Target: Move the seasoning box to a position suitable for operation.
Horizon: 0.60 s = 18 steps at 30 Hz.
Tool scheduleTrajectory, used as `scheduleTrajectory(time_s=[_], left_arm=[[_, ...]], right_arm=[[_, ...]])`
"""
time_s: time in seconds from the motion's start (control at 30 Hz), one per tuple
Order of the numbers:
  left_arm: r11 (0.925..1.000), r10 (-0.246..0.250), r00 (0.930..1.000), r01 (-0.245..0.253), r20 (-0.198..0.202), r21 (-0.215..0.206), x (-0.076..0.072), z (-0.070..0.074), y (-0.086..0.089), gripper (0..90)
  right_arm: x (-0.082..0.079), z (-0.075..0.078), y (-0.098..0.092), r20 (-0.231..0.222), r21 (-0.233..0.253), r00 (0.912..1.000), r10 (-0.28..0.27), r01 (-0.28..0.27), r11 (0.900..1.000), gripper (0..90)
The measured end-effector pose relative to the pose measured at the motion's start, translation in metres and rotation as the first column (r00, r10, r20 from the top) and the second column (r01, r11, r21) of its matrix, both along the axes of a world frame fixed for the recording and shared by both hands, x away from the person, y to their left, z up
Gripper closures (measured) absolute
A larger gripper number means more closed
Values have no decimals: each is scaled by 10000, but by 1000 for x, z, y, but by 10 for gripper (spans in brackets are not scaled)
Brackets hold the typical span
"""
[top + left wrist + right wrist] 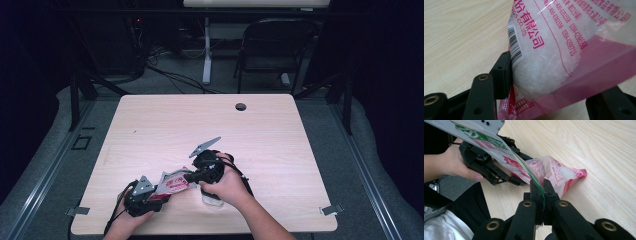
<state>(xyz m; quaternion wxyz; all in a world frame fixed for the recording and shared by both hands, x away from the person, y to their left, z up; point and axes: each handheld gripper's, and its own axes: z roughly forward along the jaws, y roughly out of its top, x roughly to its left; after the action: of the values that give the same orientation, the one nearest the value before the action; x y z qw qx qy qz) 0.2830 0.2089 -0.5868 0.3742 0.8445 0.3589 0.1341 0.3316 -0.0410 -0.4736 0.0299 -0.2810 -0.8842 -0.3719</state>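
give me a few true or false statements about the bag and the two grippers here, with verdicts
1. The right gripper is shut on an edge of the plastic bag. True.
2. The bag holds dark beans. False: it holds white granules, seen in the left gripper view.
3. The bag's print is pink. True.
4. The left gripper is far from the bag. False: the bag sits between its jaws, one jaw against the barcode.
5. The table is metal. False: it is light wood.

One bag (175,182), two tongs (162,196) (187,176), one table (200,125), perhaps one chair (272,45).
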Motion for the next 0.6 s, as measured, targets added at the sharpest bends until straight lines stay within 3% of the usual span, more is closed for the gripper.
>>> scheduleTrajectory(time_s=[0.6], left_arm=[[9998, 95, 9999, -94, -39, 163, 2, 4, -2, 598]], right_arm=[[-2, 2, -1, 122, 49, 9999, -80, 79, 10000, 900]])
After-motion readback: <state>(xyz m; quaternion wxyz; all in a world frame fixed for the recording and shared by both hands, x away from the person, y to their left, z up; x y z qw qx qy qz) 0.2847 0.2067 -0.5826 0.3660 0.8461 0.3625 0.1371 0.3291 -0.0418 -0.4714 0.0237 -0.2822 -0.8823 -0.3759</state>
